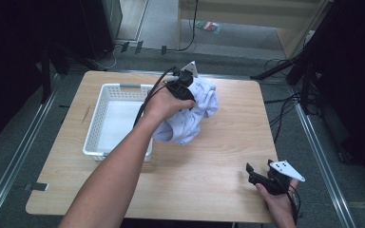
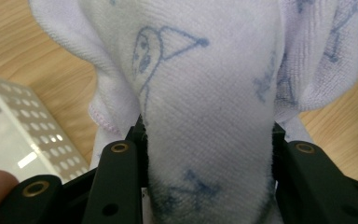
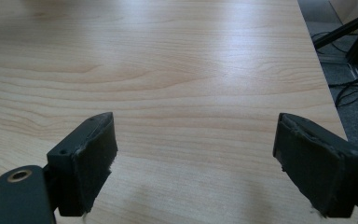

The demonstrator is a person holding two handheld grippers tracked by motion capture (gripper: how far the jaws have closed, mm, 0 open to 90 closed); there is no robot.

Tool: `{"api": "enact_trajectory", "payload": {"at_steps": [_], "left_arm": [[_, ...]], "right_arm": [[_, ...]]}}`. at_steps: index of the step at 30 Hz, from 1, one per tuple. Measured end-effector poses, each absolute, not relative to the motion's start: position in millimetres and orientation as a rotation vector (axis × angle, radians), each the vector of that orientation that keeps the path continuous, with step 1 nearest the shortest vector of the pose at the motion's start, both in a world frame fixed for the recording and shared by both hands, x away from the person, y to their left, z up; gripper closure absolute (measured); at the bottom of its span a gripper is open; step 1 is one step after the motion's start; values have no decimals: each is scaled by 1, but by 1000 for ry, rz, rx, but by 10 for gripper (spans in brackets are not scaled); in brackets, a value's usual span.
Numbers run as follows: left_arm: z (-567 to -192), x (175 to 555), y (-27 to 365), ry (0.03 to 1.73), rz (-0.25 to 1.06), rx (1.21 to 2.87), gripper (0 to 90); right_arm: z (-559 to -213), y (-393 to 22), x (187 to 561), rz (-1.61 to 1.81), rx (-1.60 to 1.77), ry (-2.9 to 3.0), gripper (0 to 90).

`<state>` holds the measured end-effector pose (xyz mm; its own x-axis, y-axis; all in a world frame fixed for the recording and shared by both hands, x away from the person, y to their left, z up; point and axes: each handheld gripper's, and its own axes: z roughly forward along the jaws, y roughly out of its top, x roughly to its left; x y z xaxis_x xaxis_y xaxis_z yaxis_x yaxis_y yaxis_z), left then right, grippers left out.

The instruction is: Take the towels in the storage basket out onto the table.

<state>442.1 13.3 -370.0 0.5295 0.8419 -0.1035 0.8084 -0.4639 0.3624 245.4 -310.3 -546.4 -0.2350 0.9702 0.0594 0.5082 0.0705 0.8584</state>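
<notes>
A white towel (image 1: 188,114) with blue line drawings hangs bunched above the table, just right of a white perforated basket (image 1: 114,118). My left gripper (image 1: 184,90) is shut on the towel's upper part; in the left gripper view the cloth (image 2: 205,93) bulges out thick between the two black jaws, and the basket's wall (image 2: 23,121) lies to the lower left. Low over the table's near right corner, my right gripper (image 1: 261,178) stands open, and in the right gripper view its pads (image 3: 95,158) have bare wood between them.
The wooden table (image 1: 228,152) has free surface in front and to the right of the towel. The basket holds nothing that I can see. Cables and dark stands line the floor beyond the table's far and right edges.
</notes>
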Motion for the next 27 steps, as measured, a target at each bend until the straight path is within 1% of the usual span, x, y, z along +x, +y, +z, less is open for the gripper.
{"api": "enact_trajectory", "payload": {"at_steps": [7,13,27], "left_arm": [[-380,443,-2,1352,104,2409,566],[-391,443,-7,1347,97,2424,563],[-446,441,-12,1392,36,2434,542]], "right_arm": [[-546,-310,245,1083,1465,1802,134],[-546,-310,245,1082,1463,1805,134],[-546,-310,246,1085,1464,1802,134]]}}
